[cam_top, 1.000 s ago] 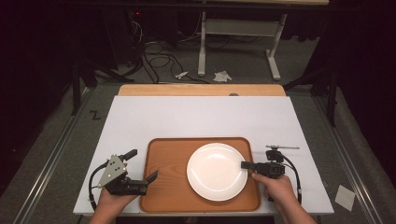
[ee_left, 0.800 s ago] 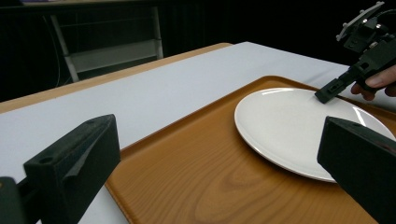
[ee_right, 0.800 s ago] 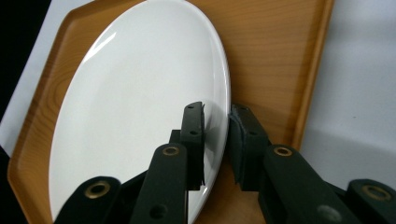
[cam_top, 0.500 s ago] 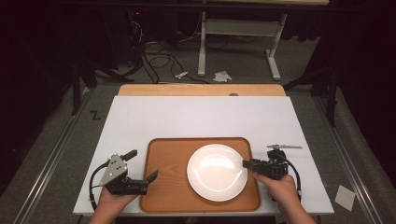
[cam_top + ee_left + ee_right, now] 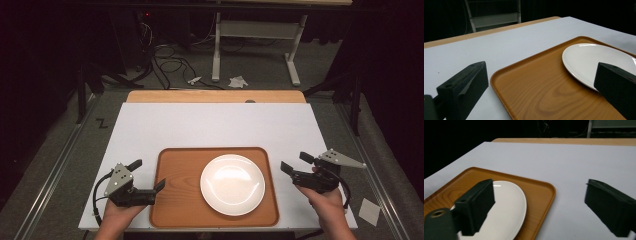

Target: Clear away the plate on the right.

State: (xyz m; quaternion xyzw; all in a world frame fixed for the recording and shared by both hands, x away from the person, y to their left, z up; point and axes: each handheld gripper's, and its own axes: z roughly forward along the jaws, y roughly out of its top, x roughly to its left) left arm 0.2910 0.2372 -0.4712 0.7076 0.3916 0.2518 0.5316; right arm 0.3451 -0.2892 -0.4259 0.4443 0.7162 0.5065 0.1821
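High view: plate point(image 5: 232, 184) flat on tray point(image 5: 172, 200), right of tray centre; tray on white desk point(image 5: 210, 125), near front edge.
Right claw point(image 5: 294, 166): jaws have just been opening, now wide, nothing between them; off tray's right edge, apart from plate and tray, pointing left at them.
Left claw point(image 5: 161, 186): jaws wide, holding nothing; tips at tray's left rim, contact probably none, hard to tell at this angle.
Left gripper view: tray point(image 5: 544, 90) rim corner between spread jaws, plate point(image 5: 594, 60) beyond.
Right gripper view: plate point(image 5: 509, 207) and tray point(image 5: 541, 192) behind left jaw, bare desk point(image 5: 564, 160) between jaws.
Step, judged: plate set down and released; retreat in hand.
Doing it well: keep right jaws spread, back out level and clear of tray rim; avoid nudging tray; left claw steady at rim.
Writing/brands: none readable on plate, tray or claws; dark "Z"-like mark point(image 5: 101, 123) on floor left of desk.
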